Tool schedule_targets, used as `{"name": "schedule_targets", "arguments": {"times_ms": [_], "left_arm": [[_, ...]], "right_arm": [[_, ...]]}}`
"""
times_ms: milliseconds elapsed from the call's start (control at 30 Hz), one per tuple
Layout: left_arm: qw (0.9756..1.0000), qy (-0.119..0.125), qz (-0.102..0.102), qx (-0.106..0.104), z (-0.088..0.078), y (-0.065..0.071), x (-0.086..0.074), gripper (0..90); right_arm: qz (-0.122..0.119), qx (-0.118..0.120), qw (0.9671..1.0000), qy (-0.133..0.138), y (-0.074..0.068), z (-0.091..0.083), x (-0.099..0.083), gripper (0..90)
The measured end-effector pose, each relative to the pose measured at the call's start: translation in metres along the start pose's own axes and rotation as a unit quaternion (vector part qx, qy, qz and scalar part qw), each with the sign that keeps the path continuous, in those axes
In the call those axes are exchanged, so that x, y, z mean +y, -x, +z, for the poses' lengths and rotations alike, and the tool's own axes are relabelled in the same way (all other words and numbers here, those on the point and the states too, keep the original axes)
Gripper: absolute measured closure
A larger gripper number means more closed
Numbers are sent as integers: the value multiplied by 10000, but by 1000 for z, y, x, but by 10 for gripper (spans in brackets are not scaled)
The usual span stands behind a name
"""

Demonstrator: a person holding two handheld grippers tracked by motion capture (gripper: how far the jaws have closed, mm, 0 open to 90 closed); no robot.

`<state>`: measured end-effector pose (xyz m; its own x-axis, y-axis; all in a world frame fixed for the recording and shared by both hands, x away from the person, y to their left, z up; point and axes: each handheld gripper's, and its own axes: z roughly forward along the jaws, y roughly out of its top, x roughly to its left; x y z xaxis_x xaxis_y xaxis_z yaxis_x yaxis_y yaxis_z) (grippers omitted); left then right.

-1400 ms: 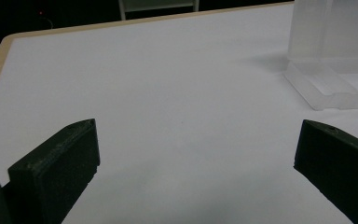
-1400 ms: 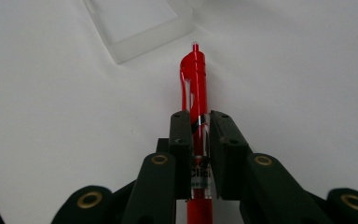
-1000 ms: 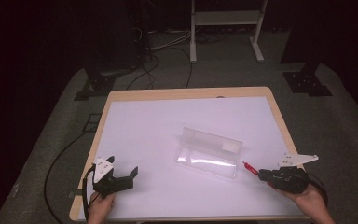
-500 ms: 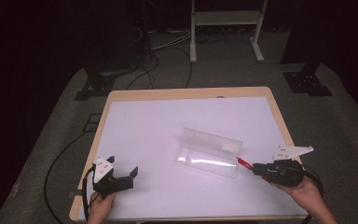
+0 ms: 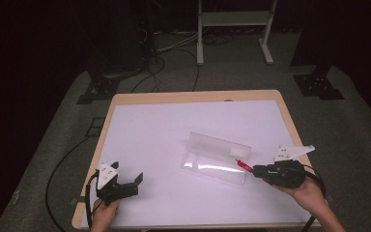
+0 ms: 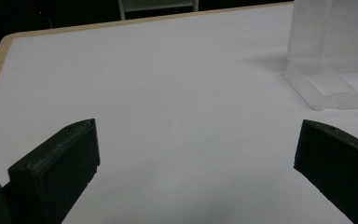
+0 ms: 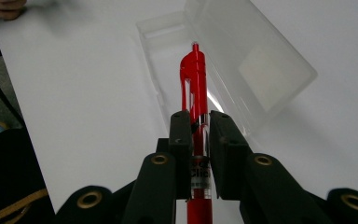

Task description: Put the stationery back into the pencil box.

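A clear plastic case [image 5: 216, 160] lies open in the middle of the white-covered table [image 5: 159, 140], its lid standing up at the far side. My right gripper [image 5: 257, 170] is shut on a red pen [image 5: 242, 165], whose clip end reaches over the case's right end. In the right gripper view the red pen [image 7: 195, 84] sticks out past the pinching jaws of the right gripper [image 7: 199, 126], above the case's tray [image 7: 168, 42]. My left gripper [image 5: 130, 181] rests near the front left corner, open and holding nothing. Its own view shows the left gripper [image 6: 196, 158] wide apart over bare table, the case [image 6: 335, 56] farther off.
The wooden table edge [image 5: 193, 96] borders the white sheet. Cables [image 5: 63, 159] trail off the left side onto the floor. A white metal stand [image 5: 232, 19] is behind the table. A person's hand [image 7: 7, 7] sits at the far corner in the right gripper view.
My right gripper has carried the red pen leftward and slightly up, bringing its tip over the case's right end. The left gripper has stayed put.
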<state>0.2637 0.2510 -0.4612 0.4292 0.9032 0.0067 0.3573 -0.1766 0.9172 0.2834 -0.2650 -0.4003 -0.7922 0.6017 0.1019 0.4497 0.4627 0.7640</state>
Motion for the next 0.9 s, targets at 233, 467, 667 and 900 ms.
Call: {"name": "schedule_targets", "arguments": {"times_ms": [233, 467, 667, 900], "left_arm": [[10000, 1, -3, -3, 0, 0, 0, 0], [10000, 4, -12, -3, 0, 0, 0, 0], [10000, 5, -19, -5, 0, 0, 0, 0], [10000, 13, -32, -11, 0, 0, 0, 0]], "right_arm": [[-148, 97, 9998, -28, -4, 8, 11, 788], [-265, 166, 9995, -65, -7, 15, 23, 788], [-371, 204, 9991, -86, -8, 21, 33, 789], [-437, 243, 9987, -95, -9, 26, 42, 789]]}}
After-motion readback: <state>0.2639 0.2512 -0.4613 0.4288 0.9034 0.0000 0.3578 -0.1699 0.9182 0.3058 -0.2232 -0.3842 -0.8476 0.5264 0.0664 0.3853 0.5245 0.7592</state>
